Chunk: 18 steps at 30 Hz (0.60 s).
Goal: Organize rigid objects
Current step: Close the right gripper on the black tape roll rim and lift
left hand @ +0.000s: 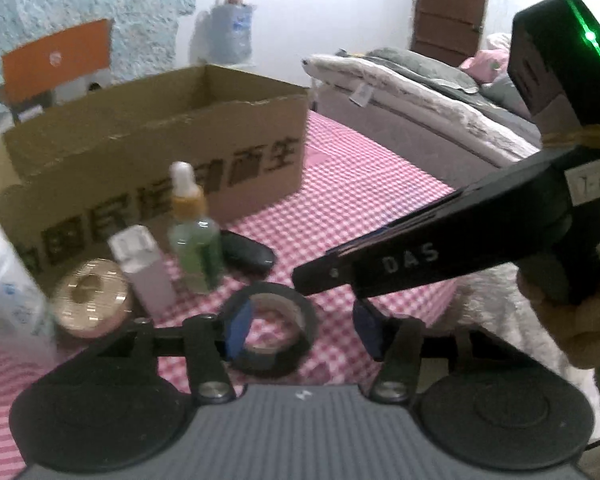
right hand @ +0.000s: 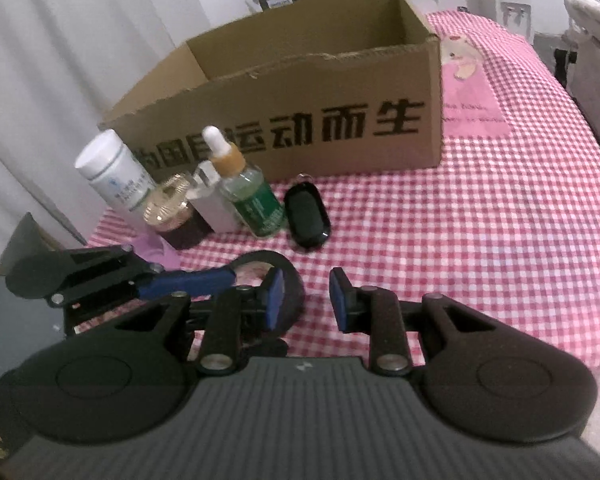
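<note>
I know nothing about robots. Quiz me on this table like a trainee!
1. True or false: the dropper bottle lies on its side.
2. Which thing does the left tool reach into? A) tape roll B) key fob C) white bottle
3. What pattern is on the cloth?

Key: 1. False, it stands upright. 2. A. 3. Pink and white checks.
</note>
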{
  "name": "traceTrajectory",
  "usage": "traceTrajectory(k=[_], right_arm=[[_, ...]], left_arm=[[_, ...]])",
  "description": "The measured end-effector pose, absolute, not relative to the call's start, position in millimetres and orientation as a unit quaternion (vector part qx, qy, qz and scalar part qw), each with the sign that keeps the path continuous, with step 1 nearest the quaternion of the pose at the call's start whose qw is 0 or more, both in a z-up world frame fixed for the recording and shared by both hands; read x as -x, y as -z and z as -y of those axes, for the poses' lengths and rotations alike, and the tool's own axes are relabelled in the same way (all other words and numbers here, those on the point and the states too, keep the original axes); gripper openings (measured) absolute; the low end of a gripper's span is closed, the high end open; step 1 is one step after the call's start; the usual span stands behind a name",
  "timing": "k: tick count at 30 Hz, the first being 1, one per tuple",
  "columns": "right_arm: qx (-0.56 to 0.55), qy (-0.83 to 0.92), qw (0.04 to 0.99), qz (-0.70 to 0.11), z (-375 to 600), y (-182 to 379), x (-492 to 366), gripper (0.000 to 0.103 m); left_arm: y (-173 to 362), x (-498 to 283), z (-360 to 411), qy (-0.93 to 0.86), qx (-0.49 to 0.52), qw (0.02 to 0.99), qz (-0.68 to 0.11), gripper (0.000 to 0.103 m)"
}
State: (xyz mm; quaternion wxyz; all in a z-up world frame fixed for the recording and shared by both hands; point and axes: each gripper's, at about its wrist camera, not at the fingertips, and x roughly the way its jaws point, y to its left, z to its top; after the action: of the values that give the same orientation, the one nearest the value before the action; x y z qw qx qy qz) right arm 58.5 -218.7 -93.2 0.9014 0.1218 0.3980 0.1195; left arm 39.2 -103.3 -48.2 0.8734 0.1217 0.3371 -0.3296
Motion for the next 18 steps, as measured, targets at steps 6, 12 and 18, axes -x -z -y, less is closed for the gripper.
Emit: traceTrajectory(k=[6,12,18], right_arm=[[-0.108,-0.133,0.897,-0.408,204.9,97.5,-67.9,0.028],[-0.102,-0.132,0.892,-0.420,205.9,104.0,-66.7,0.026],[-0.104,-0.135,0.893,-0.416,211.6,105.7,-61.2,0.023]], left_arm=[[58.8,-47.3,105.5,0.298,-0.142,0.872,-0.361,0.064],[61.9,-41.9,113.6,0.296,-0.166,0.873,-0.352,0.067],[60.9,-39.1,120.3,0.317,-0.158,0.865,-0.354,0.066]])
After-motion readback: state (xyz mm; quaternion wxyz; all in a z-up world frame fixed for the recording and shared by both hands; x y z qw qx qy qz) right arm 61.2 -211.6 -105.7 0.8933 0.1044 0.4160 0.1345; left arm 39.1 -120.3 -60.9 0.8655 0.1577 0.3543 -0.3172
